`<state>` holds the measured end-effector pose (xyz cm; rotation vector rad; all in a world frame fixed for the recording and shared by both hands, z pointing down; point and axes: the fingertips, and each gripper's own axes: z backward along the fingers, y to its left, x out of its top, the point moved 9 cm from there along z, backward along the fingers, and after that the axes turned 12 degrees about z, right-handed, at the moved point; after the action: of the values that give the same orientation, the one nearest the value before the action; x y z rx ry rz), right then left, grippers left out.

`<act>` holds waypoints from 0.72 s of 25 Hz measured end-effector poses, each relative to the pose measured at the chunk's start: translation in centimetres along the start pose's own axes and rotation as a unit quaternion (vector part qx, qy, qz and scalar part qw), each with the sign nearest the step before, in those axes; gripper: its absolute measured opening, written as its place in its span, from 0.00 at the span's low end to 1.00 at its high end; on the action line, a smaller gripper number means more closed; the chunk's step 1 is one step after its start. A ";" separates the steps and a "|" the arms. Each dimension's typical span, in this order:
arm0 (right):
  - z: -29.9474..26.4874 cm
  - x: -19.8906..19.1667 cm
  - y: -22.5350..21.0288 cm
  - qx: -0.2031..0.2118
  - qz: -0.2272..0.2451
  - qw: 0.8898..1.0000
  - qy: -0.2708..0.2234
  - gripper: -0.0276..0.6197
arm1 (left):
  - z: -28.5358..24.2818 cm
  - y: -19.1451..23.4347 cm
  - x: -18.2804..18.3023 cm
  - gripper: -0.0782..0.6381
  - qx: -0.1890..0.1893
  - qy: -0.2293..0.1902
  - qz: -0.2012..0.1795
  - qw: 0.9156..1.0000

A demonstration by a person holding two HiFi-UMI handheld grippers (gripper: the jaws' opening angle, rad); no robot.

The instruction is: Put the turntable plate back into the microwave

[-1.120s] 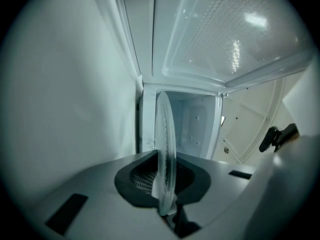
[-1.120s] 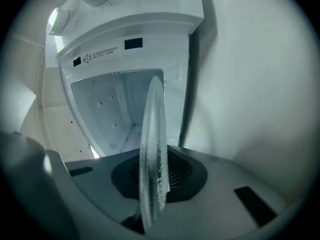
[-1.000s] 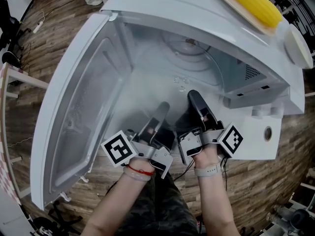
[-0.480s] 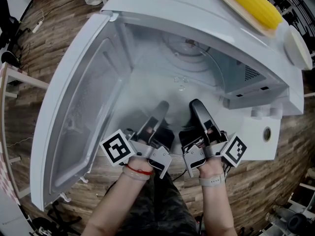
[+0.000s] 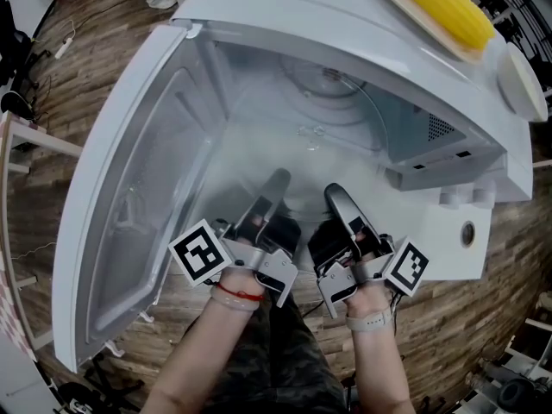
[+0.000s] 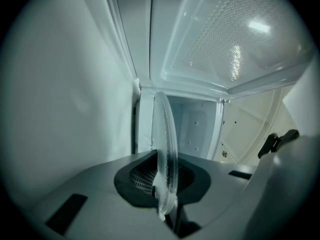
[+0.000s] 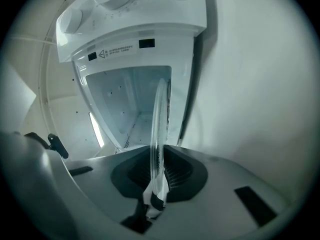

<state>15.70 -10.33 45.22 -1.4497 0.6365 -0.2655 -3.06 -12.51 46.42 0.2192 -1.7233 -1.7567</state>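
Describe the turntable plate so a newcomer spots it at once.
Find the white microwave, door open. At its cavity, the left gripper and right gripper each clamp the rim of the turntable plate: a clear glass disc, unlike the yellow corn on top.

This looks like a workroom staged as a kitchen. A white microwave [image 5: 345,24] stands on a wood-plank floor [image 5: 103,59], with loose cables [image 5: 62,40] to its left, dark gear [image 5: 517,378] to its right, and a corn cob [image 5: 440,7] on top.
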 end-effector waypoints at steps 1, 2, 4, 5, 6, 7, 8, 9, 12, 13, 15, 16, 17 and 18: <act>0.0 0.0 -0.1 0.003 0.000 1.000 -0.003 0.12 | -0.1 0.0 0.0 0.15 0.000 0.001 -0.001 1.000; 0.0 0.0 -0.3 0.006 -0.003 1.000 -0.008 0.12 | -0.2 0.0 0.0 0.15 0.001 0.001 -0.003 1.000; -0.1 0.1 -0.6 0.011 -0.011 1.000 -0.017 0.12 | -0.5 0.1 0.2 0.15 0.003 0.004 -0.010 1.000; -0.1 0.2 -0.7 0.012 -0.014 1.000 -0.020 0.12 | -0.7 0.1 0.2 0.15 0.004 0.005 -0.012 1.000; -0.2 0.3 -0.8 0.013 -0.015 1.000 -0.023 0.12 | -0.8 0.1 0.3 0.15 0.004 0.007 -0.013 1.000; -0.3 0.3 -0.9 0.014 -0.016 0.999 -0.025 0.12 | -1.0 0.1 0.4 0.15 0.004 0.008 -0.013 1.000; -0.4 0.4 -0.9 0.014 -0.017 0.999 -0.026 0.12 | -1.1 0.1 0.5 0.15 0.003 0.009 -0.014 1.000; -0.5 0.4 -0.9 0.014 -0.019 0.999 -0.028 0.12 | -1.3 0.1 0.6 0.15 0.003 0.010 -0.016 1.000; -0.9 0.6 -1.0 0.013 -0.023 0.999 -0.031 0.12 | -1.5 0.0 0.8 0.15 0.000 0.012 -0.022 1.000; -1.0 0.6 -0.9 0.013 -0.022 0.999 -0.031 0.12 | -1.6 0.0 0.9 0.15 -0.001 0.012 -0.023 1.000; -1.2 0.7 -0.8 0.012 -0.019 0.999 -0.031 0.12 | -1.7 0.0 1.0 0.15 -0.002 0.014 -0.021 1.000; -1.3 0.8 -0.8 0.011 -0.018 0.999 -0.031 0.12 | -1.8 0.0 1.0 0.15 -0.003 0.015 -0.020 1.000; -1.3 0.9 -0.8 0.010 -0.016 0.999 -0.032 0.12 | -1.8 0.0 1.0 0.15 -0.002 0.017 -0.021 1.000; -1.3 0.9 -0.8 0.009 -0.015 0.999 -0.032 0.12 | -1.8 -0.1 1.0 0.15 0.001 0.020 -0.024 1.000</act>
<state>15.86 -11.99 45.76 -1.4452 0.5585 -0.2465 -2.86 -14.52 46.45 0.2961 -1.7045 -1.7731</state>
